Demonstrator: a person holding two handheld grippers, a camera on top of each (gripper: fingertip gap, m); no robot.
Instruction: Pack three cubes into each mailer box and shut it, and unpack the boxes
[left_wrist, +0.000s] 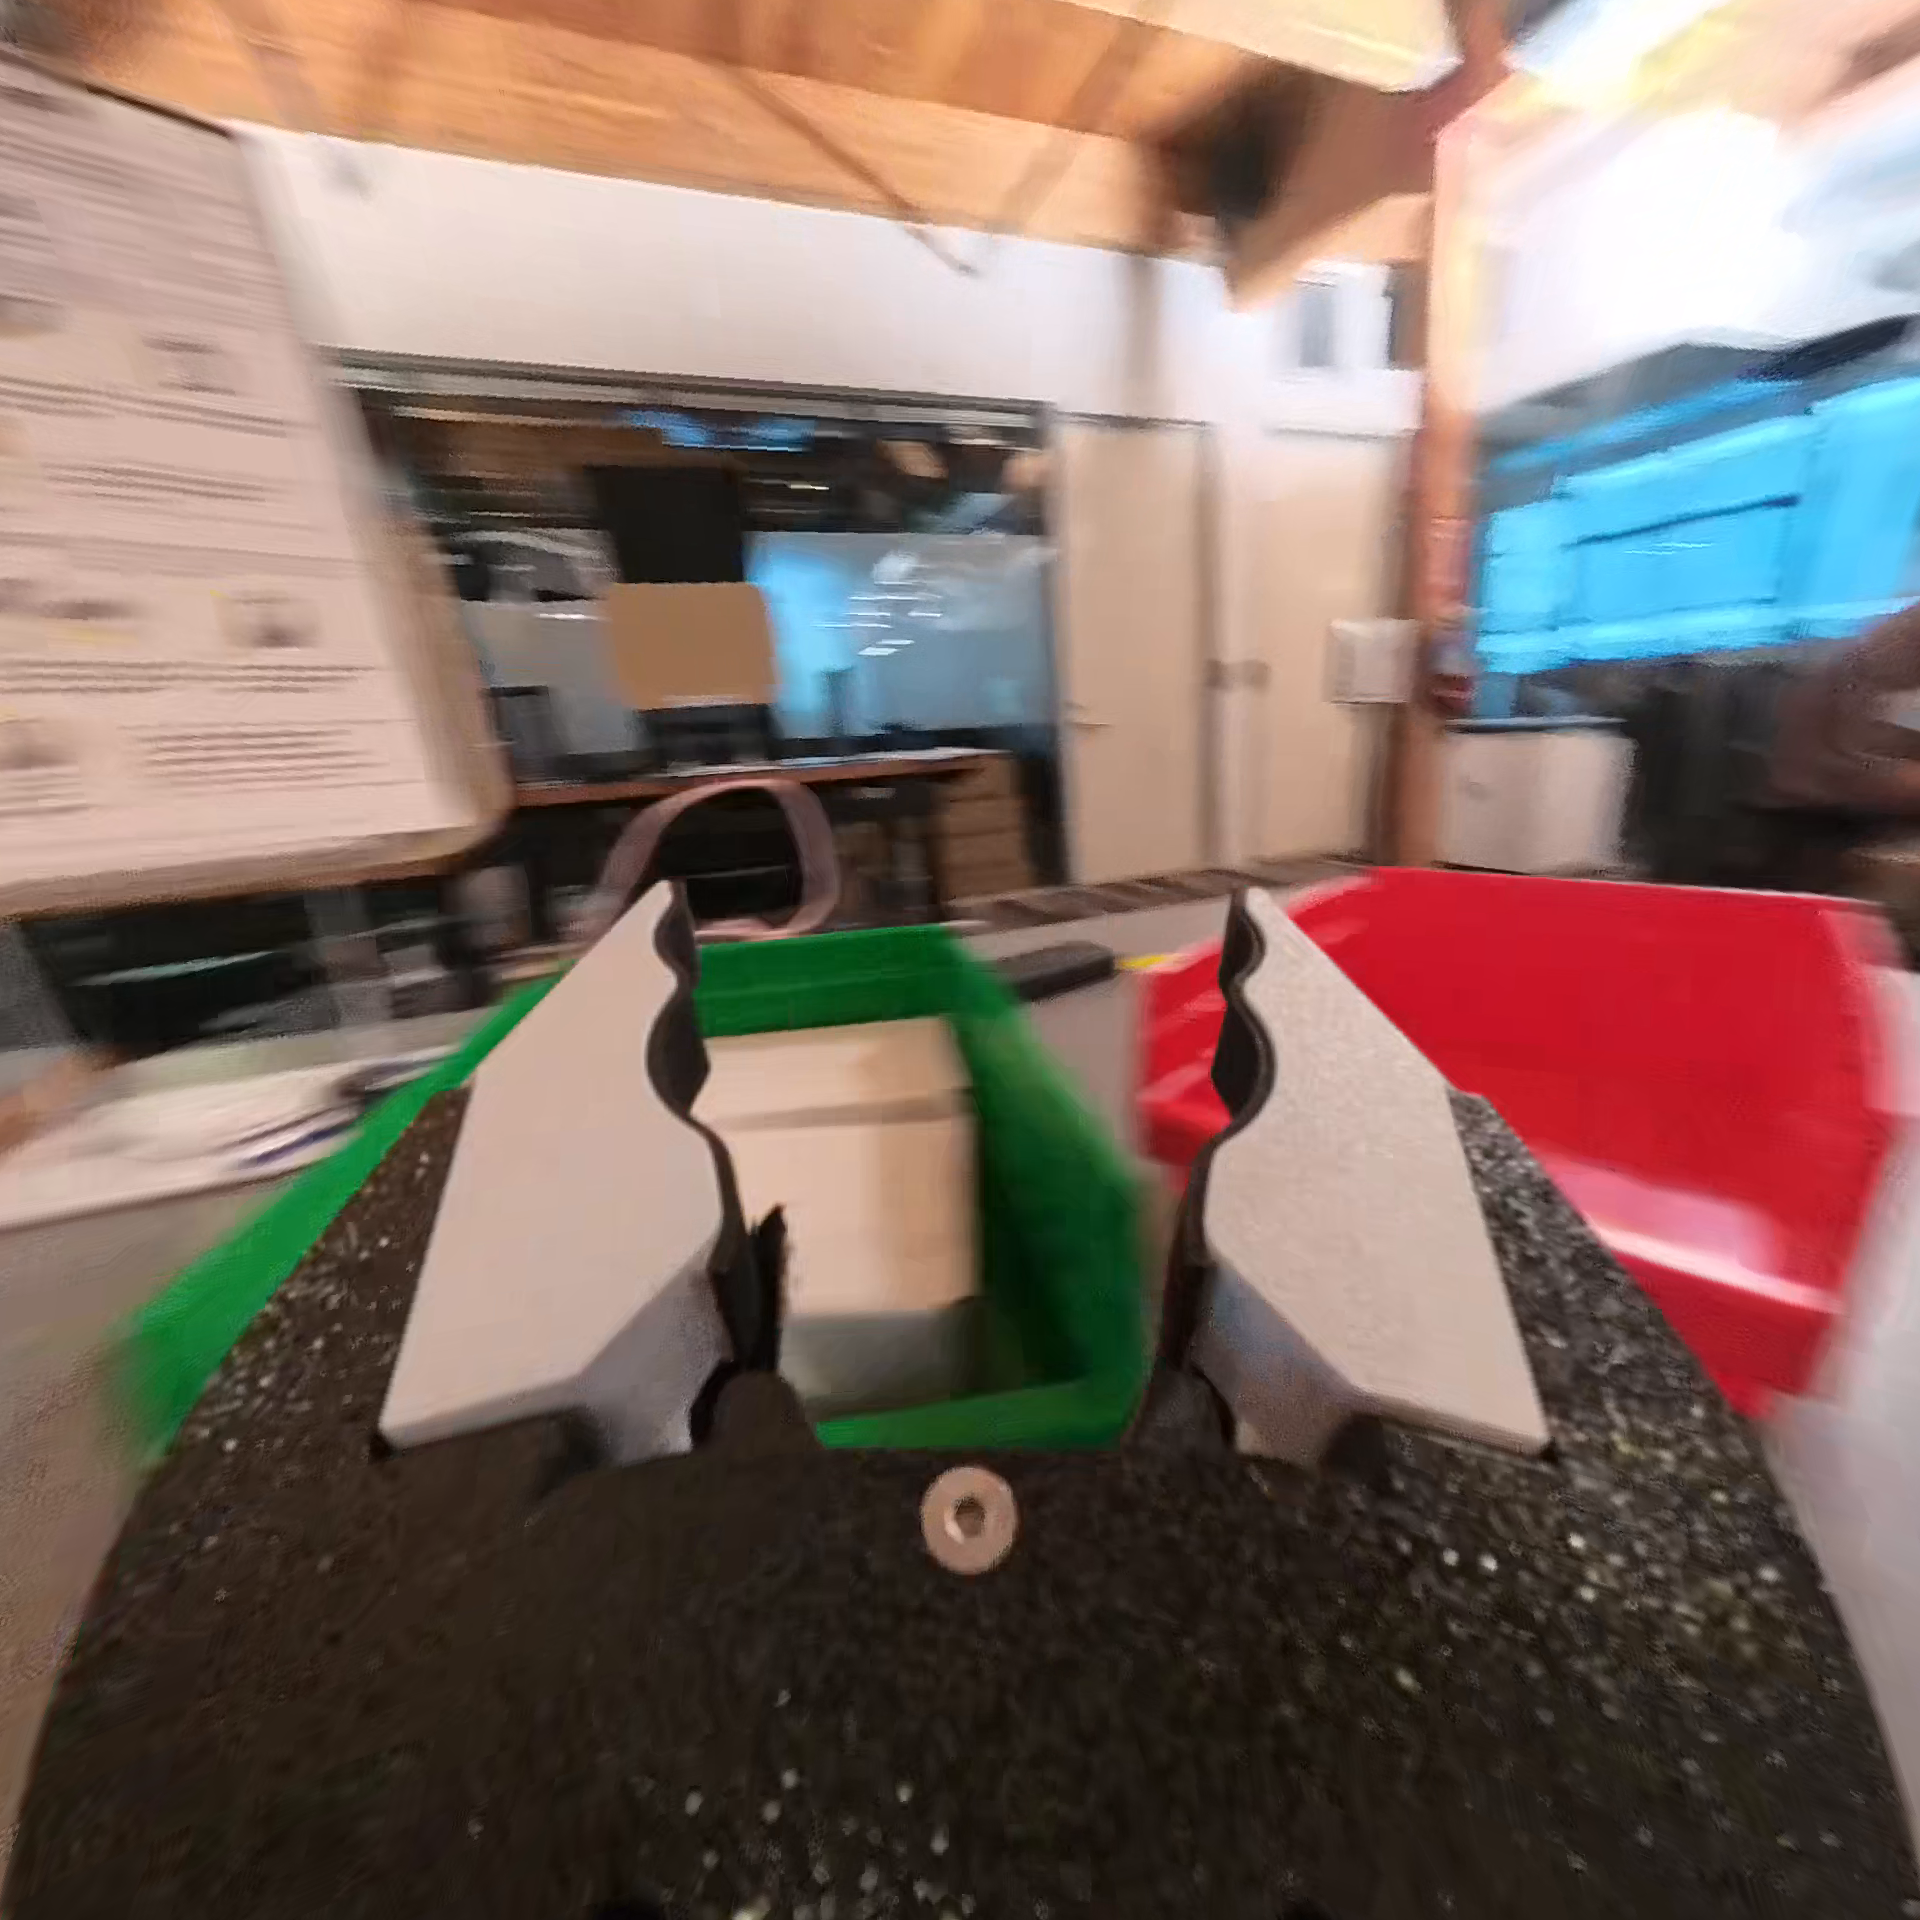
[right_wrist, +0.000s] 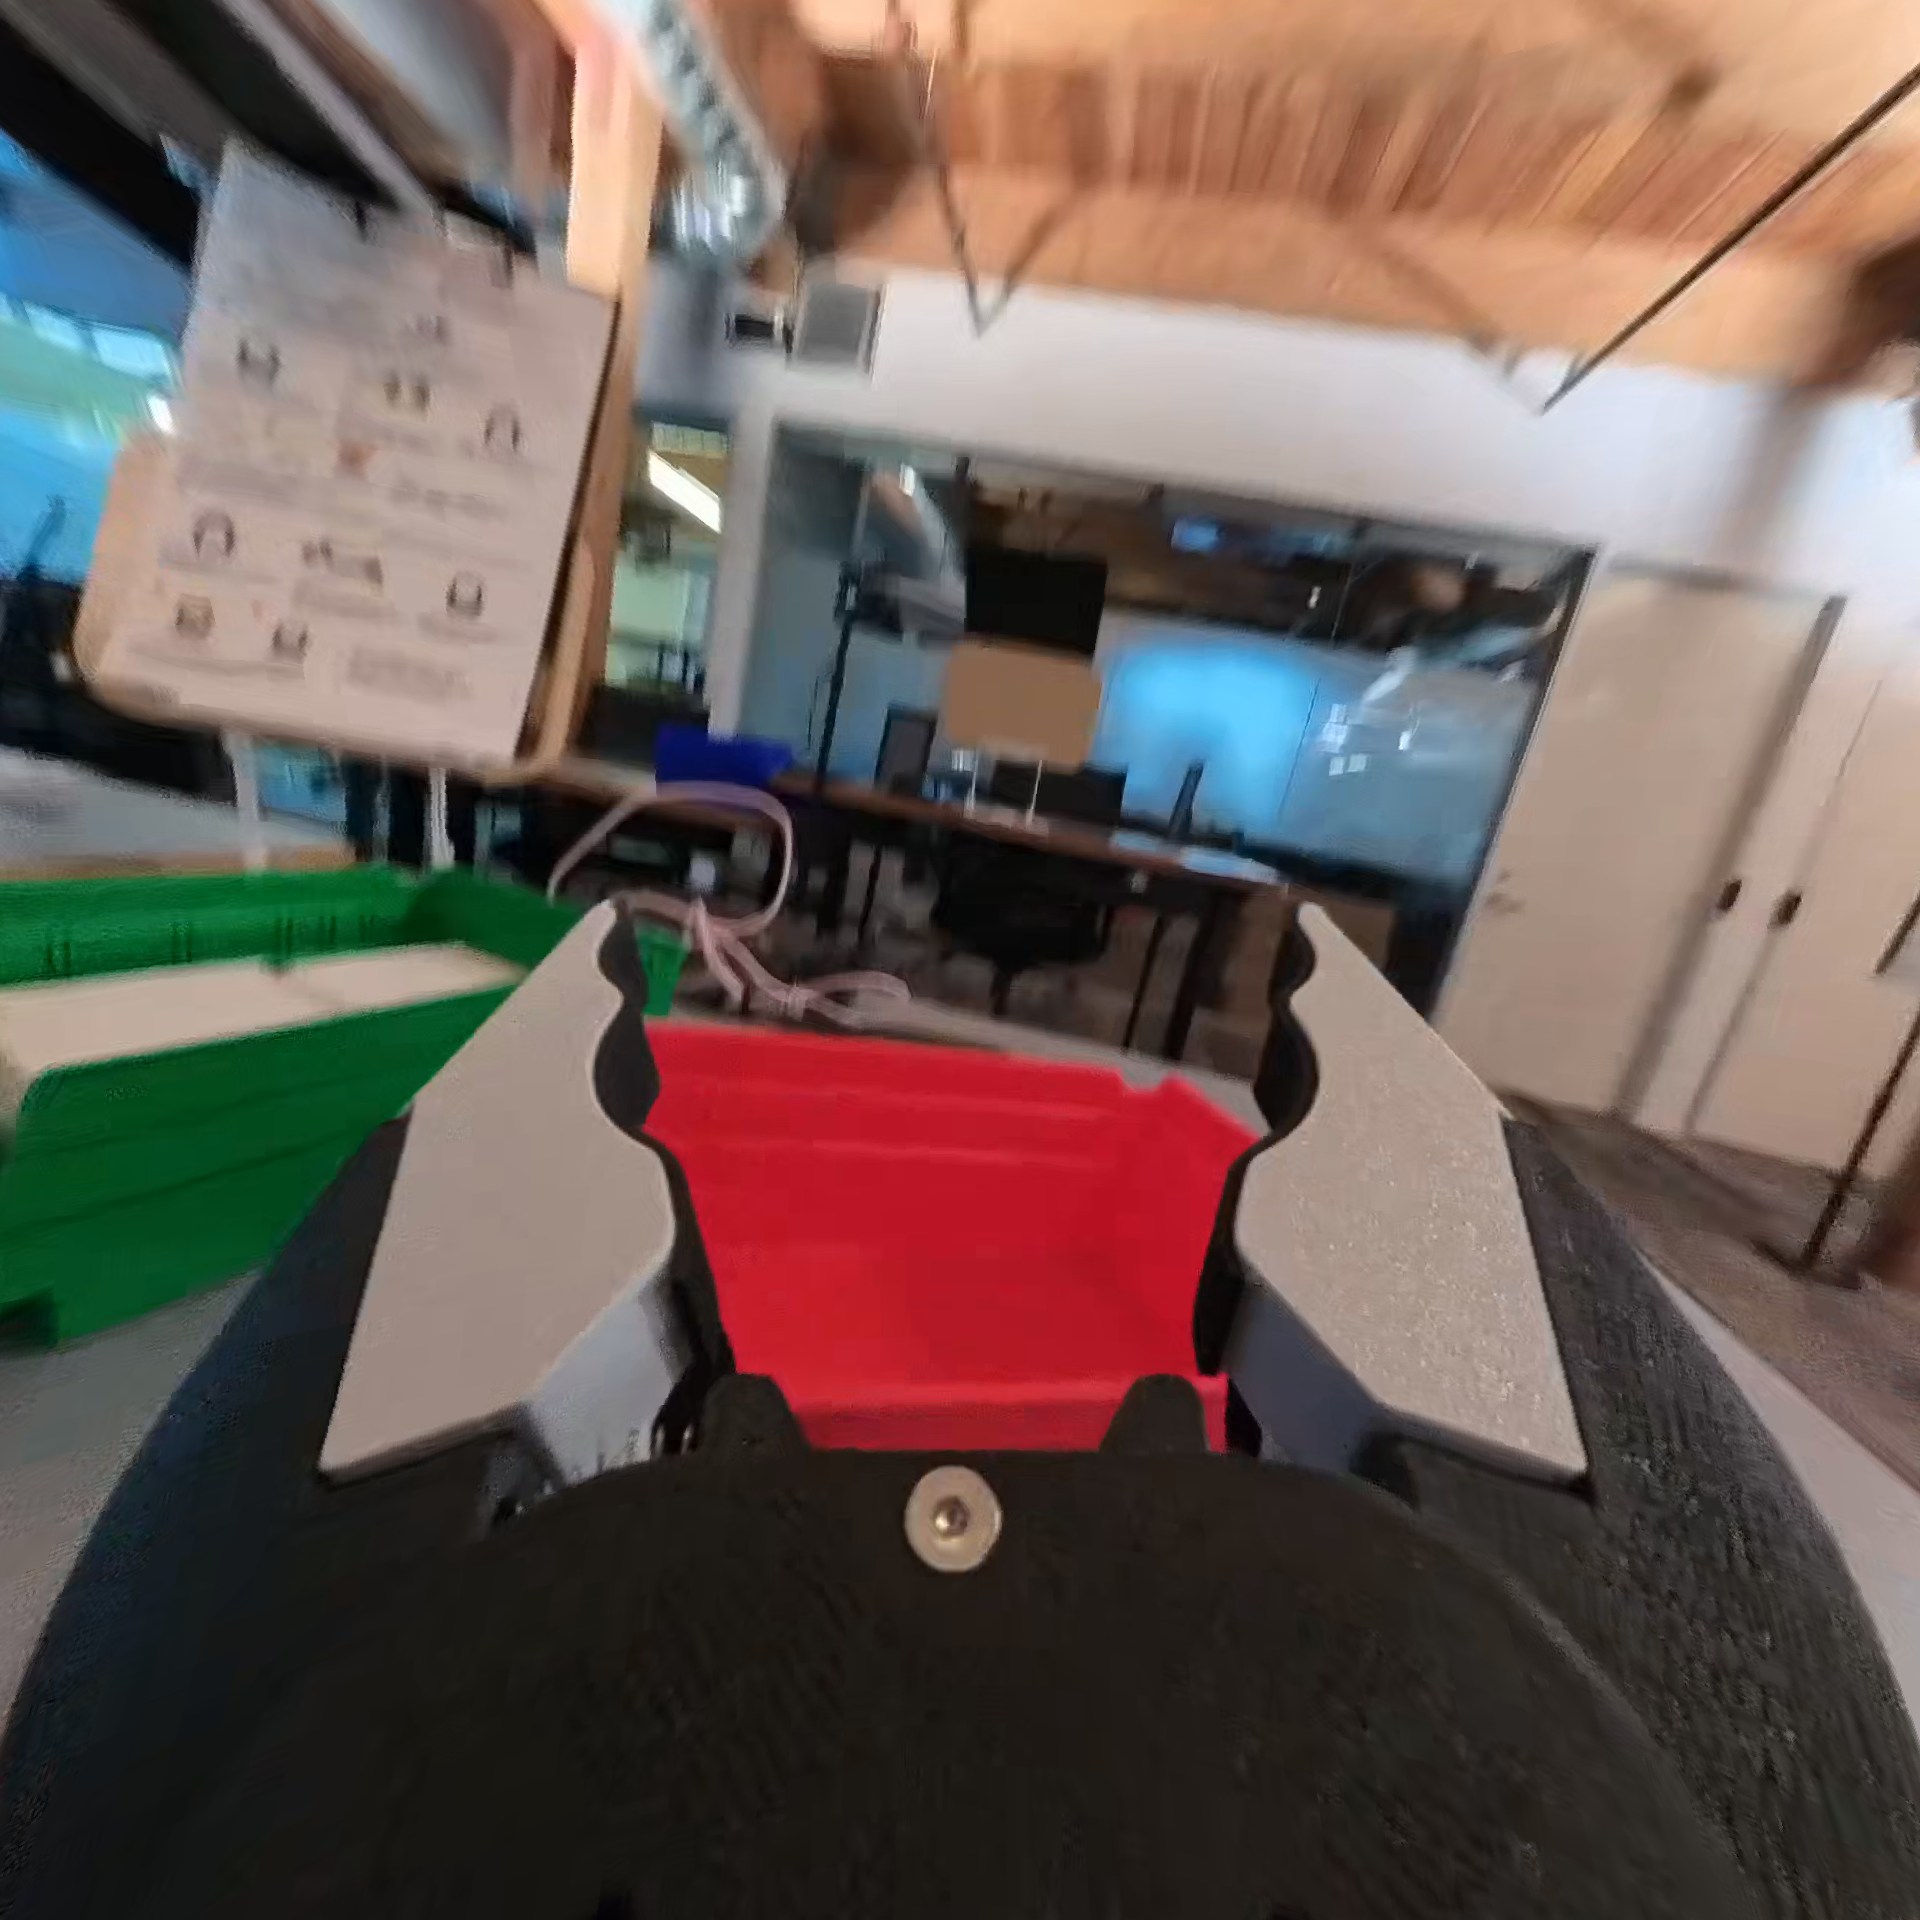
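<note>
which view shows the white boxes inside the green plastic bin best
The left wrist view: it looks down into the green plastic bin, showing the white boxes between the open left gripper's fingers. The right wrist view shows the bin side-on at the left edge, only the boxes' tops visible.

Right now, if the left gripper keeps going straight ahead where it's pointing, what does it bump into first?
Probably the pale mailer boxes in the green bin, which fill the gap between the open left gripper fingers. The picture is blurry, so depth is hard to judge.

blur: poster (left_wrist: 177, 499) unreadable | cut off: red bin (left_wrist: 1662, 1091) right edge | green bin (right_wrist: 156, 1091) left edge
</note>
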